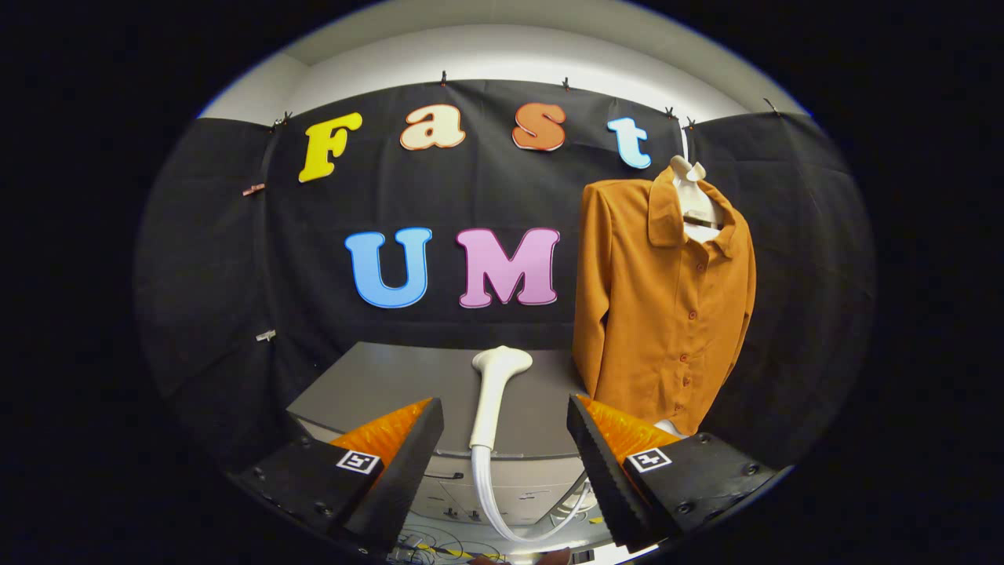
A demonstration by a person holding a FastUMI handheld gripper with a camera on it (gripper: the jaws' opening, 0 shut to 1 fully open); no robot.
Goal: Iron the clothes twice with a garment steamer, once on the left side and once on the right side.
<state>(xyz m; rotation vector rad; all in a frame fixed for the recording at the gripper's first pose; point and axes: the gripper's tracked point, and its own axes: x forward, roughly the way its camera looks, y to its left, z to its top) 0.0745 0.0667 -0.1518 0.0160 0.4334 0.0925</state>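
An orange button-up shirt (667, 306) hangs on a white hanger (692, 192) against the booth wall, beyond and to the right of my fingers. A white garment steamer head (494, 388) lies on the grey cabinet top (376, 392), its nozzle pointing away from me, with its white hose (490, 502) curling down over the front edge. My gripper (506, 439) is open, its two fingers spread wide on either side of the steamer's handle and a little short of it. Nothing is between the pads.
The grey cabinet has drawers (486, 490) on its front face below the top. Cables lie on the floor (439, 545) under the fingers. Small clips (265, 336) pin the black cloth at the left.
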